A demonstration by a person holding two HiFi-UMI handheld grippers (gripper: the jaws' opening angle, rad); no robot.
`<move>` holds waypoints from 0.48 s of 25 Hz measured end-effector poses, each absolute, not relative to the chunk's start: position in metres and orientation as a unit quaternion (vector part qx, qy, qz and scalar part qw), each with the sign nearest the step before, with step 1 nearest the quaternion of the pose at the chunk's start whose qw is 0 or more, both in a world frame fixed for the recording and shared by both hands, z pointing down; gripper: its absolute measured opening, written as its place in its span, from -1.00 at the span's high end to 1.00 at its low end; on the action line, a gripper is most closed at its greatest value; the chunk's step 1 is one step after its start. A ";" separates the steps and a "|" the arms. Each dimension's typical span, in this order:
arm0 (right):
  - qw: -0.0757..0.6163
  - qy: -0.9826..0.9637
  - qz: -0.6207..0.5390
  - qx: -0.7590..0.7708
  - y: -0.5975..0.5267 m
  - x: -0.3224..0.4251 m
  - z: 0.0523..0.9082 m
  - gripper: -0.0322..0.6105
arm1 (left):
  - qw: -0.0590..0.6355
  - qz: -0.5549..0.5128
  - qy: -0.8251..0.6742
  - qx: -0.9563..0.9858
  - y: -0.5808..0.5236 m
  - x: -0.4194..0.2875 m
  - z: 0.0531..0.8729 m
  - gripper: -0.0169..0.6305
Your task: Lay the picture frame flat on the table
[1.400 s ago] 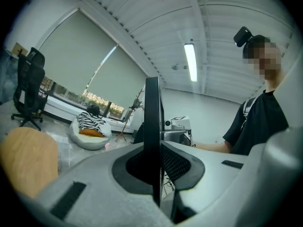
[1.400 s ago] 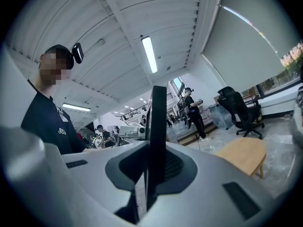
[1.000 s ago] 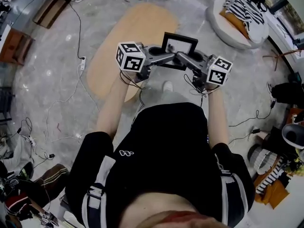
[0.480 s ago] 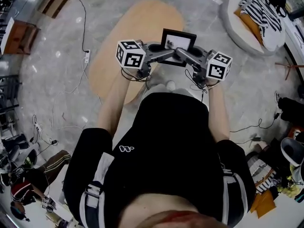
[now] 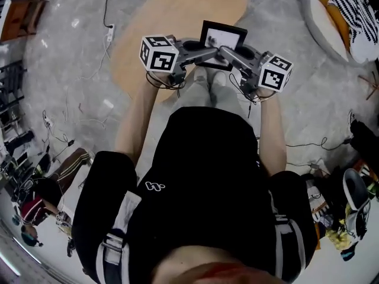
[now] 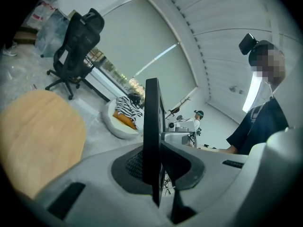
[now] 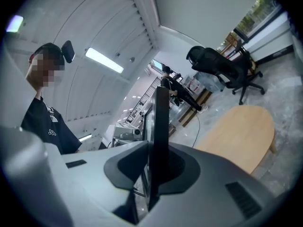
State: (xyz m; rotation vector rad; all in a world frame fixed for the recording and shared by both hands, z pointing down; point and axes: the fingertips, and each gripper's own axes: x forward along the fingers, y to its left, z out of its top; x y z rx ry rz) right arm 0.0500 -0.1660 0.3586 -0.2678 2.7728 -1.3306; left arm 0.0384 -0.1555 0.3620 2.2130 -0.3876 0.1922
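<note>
So both grippers have the picture frame right now, out in front of the person's chest and up in the air, not lying on anything. The left gripper has it by the near-left part of its bottom edge and the right gripper by the near-right part, so the two tips nearly meet under it. From the head view you can see the frame's face, black border with a pale picture inside, and it lines up with the near right end of the oval wooden table. Can't tell how high over the top it actually is. In the left gripper view the frame is edge-on, a thin dark slab standing straight up between the two pads, and they're pinching it from both sides. Same in the right gripper view: frame edge-on between the pads, both touching it, though that pair is opening a bit. Around it there's a black office chair off past the far end of the table, a round white cushion with a striped cloth on it to the far right, and cables lying on the floor to the left.
</note>
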 end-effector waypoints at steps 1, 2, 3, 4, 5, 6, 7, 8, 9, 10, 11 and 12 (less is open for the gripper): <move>0.023 0.892 -0.443 -0.084 -0.165 0.040 0.368 0.75 | 0.442 0.074 -0.162 0.879 -0.155 0.028 0.372 0.80; 0.018 0.887 -0.454 -0.085 -0.164 0.037 0.378 0.75 | 0.456 0.070 -0.164 0.872 -0.154 0.025 0.382 0.81; 0.014 0.883 -0.461 -0.089 -0.164 0.038 0.386 0.75 | 0.468 0.066 -0.164 0.866 -0.154 0.026 0.391 0.81; 0.010 0.880 -0.466 -0.093 -0.167 0.040 0.395 0.75 | 0.478 0.064 -0.165 0.860 -0.155 0.028 0.398 0.81; 0.008 0.877 -0.471 -0.094 -0.168 0.041 0.402 0.74 | 0.485 0.063 -0.167 0.856 -0.156 0.029 0.405 0.81; 0.006 0.874 -0.478 -0.093 -0.168 0.042 0.409 0.73 | 0.492 0.062 -0.170 0.852 -0.156 0.030 0.411 0.80; 0.003 0.870 -0.484 -0.091 -0.166 0.042 0.416 0.73 | 0.499 0.061 -0.172 0.847 -0.153 0.031 0.417 0.80; -0.001 0.867 -0.491 -0.091 -0.164 0.043 0.423 0.71 | 0.506 0.057 -0.173 0.843 -0.150 0.032 0.424 0.81; -0.006 0.863 -0.496 -0.091 -0.162 0.042 0.431 0.70 | 0.514 0.054 -0.172 0.839 -0.148 0.030 0.431 0.81; -0.010 0.860 -0.502 -0.092 -0.162 0.037 0.439 0.68 | 0.521 0.051 -0.170 0.835 -0.148 0.025 0.438 0.81; -0.014 0.856 -0.508 -0.091 -0.163 0.029 0.449 0.68 | 0.528 0.050 -0.167 0.831 -0.148 0.017 0.448 0.81; -0.016 0.852 -0.515 -0.089 -0.164 0.019 0.460 0.68 | 0.534 0.049 -0.164 0.828 -0.149 0.006 0.459 0.81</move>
